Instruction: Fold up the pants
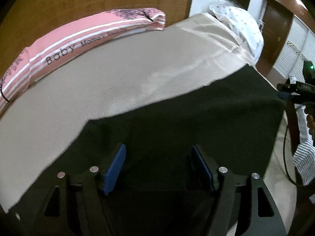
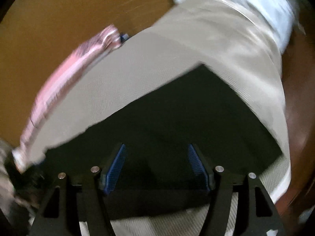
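Note:
Black pants (image 1: 196,118) lie flat on the beige bed cover (image 1: 98,90), filling the lower half of the left wrist view. My left gripper (image 1: 159,167) hovers over them with its blue-padded fingers (image 1: 116,169) wide apart and nothing between them. In the blurred right wrist view the pants (image 2: 177,114) spread in front of my right gripper (image 2: 157,165), which is also open and empty above the near edge of the cloth. The right gripper shows at the right edge of the left wrist view (image 1: 295,90).
A pink striped pillow (image 1: 78,39) lies along the wooden headboard (image 1: 78,0). A white patterned pillow (image 1: 240,23) sits at the bed's far right corner. A brown door (image 1: 275,31) and white cabinets stand beyond the bed's right side.

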{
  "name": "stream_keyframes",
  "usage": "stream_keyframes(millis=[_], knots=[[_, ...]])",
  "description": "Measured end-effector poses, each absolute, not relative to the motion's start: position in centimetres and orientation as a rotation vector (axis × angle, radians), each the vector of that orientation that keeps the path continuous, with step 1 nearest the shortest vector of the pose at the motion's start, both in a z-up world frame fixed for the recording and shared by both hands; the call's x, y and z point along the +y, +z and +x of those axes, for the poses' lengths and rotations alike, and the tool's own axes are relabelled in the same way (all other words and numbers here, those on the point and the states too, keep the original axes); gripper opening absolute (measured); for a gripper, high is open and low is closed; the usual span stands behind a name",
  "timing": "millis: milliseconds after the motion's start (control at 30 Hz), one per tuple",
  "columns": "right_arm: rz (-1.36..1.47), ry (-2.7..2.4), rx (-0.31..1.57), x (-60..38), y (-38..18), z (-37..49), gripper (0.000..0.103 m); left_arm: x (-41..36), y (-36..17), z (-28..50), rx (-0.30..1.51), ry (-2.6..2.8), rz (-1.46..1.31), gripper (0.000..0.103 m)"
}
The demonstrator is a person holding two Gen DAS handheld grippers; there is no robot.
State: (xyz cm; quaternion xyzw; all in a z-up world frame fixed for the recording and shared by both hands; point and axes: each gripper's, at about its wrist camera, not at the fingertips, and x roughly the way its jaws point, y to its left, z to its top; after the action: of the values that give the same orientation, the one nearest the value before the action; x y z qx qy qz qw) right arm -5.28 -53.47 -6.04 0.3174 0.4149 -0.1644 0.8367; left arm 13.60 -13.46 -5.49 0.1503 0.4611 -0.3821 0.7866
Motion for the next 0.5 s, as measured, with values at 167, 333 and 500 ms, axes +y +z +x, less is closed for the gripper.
stream_keyframes(millis=[167,333,500], knots=[[0.849,-0.407,0.833,-56.6,-7.8,-10.8,0.050,-13.9,-5.9,11.0,1.042,-0.869,0.357,0.071],[0.988,-0.410,0.763,-58.5,-8.8,-12.7,0.039,-14.2,-6.3,8.4,1.092,-0.883,0.360,0.071],[0.998,-0.398,0.743,-58.8,-8.9,-13.8,0.040,-14.2,-6.5,6.9,1.095,-0.861,0.356,0.071]])
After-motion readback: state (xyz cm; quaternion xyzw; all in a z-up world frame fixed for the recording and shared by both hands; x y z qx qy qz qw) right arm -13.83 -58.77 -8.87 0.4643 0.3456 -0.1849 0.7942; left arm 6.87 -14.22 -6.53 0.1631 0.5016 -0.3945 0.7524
